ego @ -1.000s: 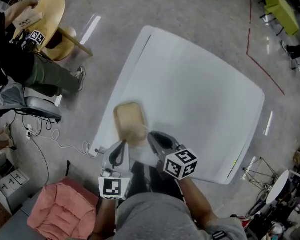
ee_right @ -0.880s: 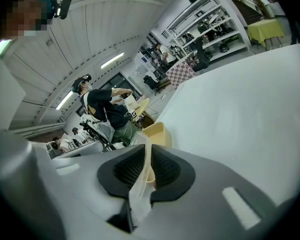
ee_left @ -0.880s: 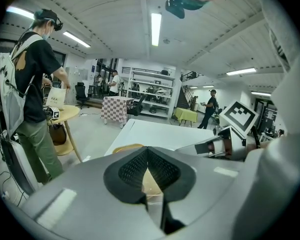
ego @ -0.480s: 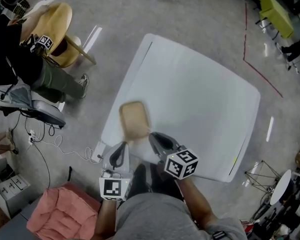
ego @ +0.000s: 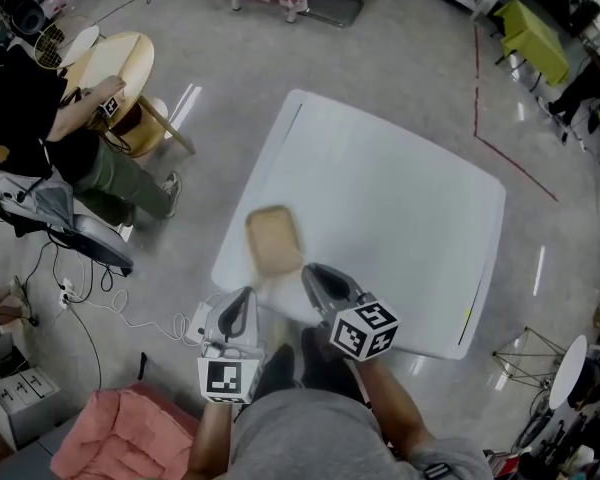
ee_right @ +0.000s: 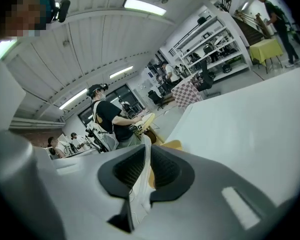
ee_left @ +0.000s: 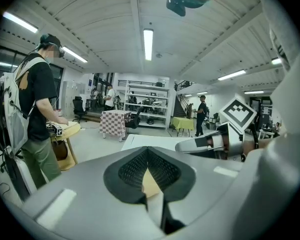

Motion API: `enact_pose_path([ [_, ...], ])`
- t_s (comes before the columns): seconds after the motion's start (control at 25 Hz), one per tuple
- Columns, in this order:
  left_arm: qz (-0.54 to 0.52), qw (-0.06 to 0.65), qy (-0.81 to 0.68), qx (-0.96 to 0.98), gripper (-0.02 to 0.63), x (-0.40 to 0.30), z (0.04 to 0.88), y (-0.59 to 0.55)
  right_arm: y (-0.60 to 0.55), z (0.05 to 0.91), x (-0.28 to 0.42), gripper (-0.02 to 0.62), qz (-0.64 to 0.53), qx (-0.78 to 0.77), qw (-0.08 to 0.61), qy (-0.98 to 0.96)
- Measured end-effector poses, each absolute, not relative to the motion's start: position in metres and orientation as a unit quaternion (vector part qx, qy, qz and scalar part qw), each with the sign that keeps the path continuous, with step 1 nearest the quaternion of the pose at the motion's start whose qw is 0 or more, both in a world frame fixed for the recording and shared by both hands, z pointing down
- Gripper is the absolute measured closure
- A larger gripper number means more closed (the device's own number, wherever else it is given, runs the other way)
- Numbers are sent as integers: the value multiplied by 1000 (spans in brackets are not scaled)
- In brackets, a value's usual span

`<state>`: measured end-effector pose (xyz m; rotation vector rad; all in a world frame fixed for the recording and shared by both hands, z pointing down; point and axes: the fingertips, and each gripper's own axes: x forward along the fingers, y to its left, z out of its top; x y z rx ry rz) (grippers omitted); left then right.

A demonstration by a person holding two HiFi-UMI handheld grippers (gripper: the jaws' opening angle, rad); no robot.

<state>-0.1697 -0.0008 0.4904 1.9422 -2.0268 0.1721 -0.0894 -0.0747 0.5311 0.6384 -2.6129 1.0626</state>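
At the lower middle of the frame, the left gripper (ego: 240, 306) and the right gripper (ego: 318, 280) stand side by side. Both have their fingers clenched on the near edge of a pale film wrapper (ee_right: 141, 184). The tan flat thing (ego: 273, 238) inside it sits just ahead of them, over the near left part of the white bench (ego: 410, 198). I think the pinch from two sides keeps the wrapper spread and level. Whether it touches the bench, I cannot tell. Far off, in the upper left, a person (ego: 35, 108) stands at a round wooden table (ego: 115, 53).
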Motion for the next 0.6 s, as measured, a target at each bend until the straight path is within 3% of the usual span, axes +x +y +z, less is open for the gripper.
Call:
enact_pose_path([
  [0.6, 29, 97, -688, 719, 597, -147, 432, 19, -65, 456, -40, 558, 290, 293, 60, -909],
])
